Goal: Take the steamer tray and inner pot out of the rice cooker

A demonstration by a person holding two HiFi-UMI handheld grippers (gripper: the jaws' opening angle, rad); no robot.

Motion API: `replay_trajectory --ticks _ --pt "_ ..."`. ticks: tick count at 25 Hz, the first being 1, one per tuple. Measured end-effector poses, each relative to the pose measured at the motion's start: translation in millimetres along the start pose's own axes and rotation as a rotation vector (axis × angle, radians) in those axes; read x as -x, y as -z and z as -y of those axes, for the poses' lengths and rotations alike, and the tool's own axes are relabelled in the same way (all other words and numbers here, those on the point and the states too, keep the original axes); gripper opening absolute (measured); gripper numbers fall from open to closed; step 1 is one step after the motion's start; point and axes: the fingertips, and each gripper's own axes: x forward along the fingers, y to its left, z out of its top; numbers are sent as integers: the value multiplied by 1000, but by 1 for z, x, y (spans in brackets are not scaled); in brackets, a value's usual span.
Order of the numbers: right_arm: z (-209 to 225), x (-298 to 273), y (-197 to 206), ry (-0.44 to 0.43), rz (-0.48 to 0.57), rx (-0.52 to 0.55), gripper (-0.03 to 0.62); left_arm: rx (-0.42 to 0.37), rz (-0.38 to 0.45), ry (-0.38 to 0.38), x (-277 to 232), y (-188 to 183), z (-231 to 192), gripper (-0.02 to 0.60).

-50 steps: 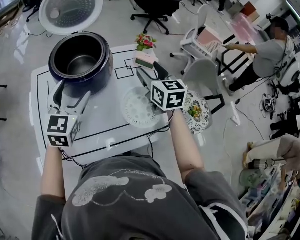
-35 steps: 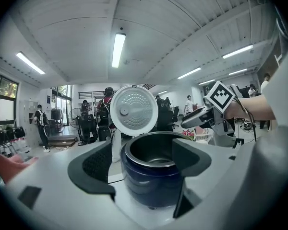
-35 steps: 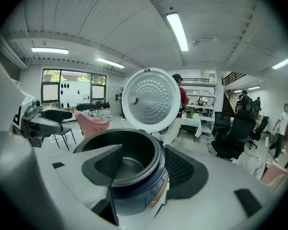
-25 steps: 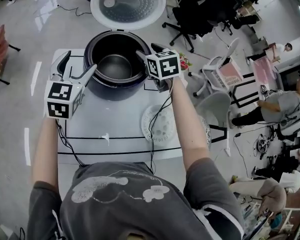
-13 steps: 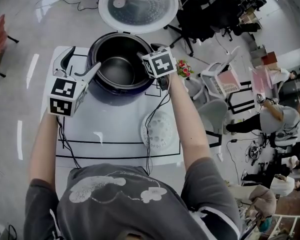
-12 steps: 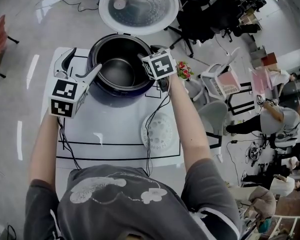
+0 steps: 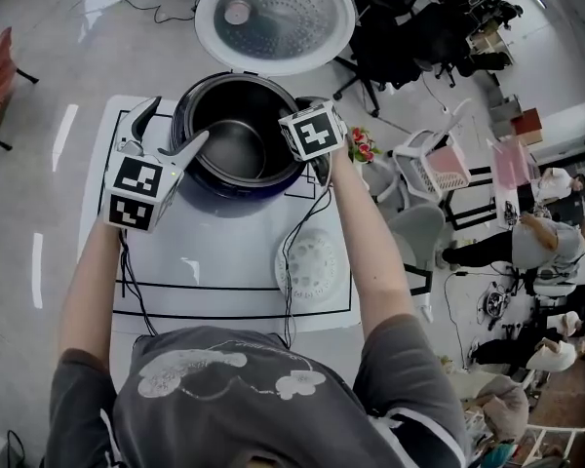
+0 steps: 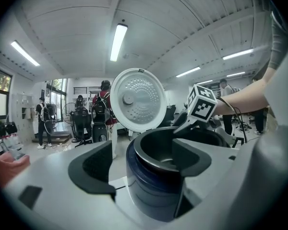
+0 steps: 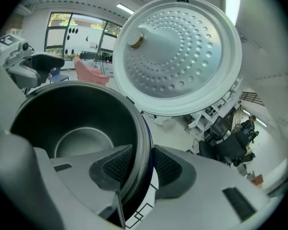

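The dark blue rice cooker (image 7: 224, 191) stands open at the table's far side, its white lid (image 7: 273, 18) tipped back. Inside sits the metal inner pot (image 7: 236, 149), empty. My right gripper (image 9: 141, 164) straddles the pot's right rim (image 9: 143, 143), one pad inside and one outside. Its jaws are closing, and I cannot see the pads pressing. In the head view its marker cube (image 7: 312, 130) hides the jaws. My left gripper (image 7: 171, 125) is open just left of the cooker, holding nothing. The white perforated steamer tray (image 7: 310, 261) lies flat on the table.
The white table (image 7: 205, 252) has black lines marked on it. A small flower pot (image 7: 359, 144) stands at its right edge. Cables (image 7: 291, 261) run from the grippers across the table. Office chairs (image 7: 424, 169) and people stand off to the right.
Both grippers have moved in toward the cooker. The right one left the tray's spot, sank onto the pot's right rim and narrowed its jaws. The tray stayed on the table.
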Motion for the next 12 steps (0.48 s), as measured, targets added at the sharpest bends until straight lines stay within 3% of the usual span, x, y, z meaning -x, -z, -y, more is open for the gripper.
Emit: replay_trajectory --ticks 6,12 --pt "3 6 -6 9 26 -26 158 -35 -22 -13 -4 -7 -5 387" --pt "-5 14 -22 29 28 111 124 -30 -51 -7 -10 -10 -6 387"
